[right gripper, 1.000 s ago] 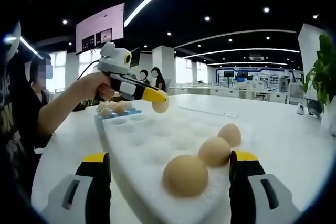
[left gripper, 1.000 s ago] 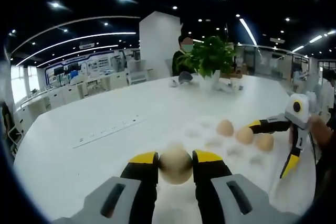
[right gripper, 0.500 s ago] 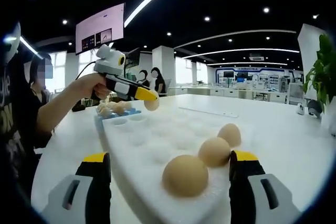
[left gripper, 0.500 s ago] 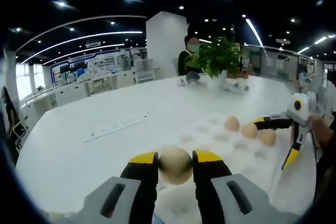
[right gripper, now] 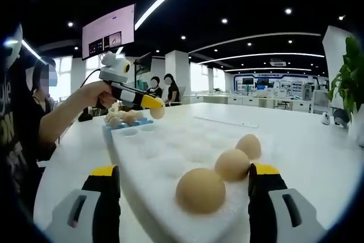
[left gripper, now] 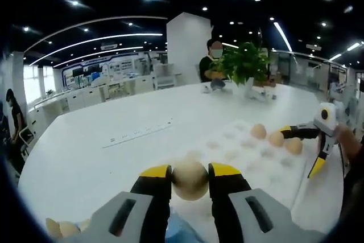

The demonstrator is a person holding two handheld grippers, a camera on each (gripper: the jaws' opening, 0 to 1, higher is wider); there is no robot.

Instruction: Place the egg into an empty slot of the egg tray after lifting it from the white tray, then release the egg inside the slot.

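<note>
A broad white table (left gripper: 96, 157) carries everything. On it lies the white tray (right gripper: 170, 163), a foam slab with rows of shallow dimples, and three eggs sit in a line along its near edge in the right gripper view: the closest egg (right gripper: 200, 190) rests between the jaws of the right tongs (right gripper: 185, 189), which stand wide apart on either side of it and hold nothing. Beyond the white tray's far end sits the blue egg tray (right gripper: 126, 123), with a few eggs already in its slots. A potted plant (left gripper: 244, 64) stands at the far side of the table. The left tongs (left gripper: 190, 179) are closed on a pale egg (left gripper: 190, 179), pinched between the yellow-tipped jaws; in the right gripper view this egg hangs just above the egg tray, in a person's hand (right gripper: 94, 95).
</note>
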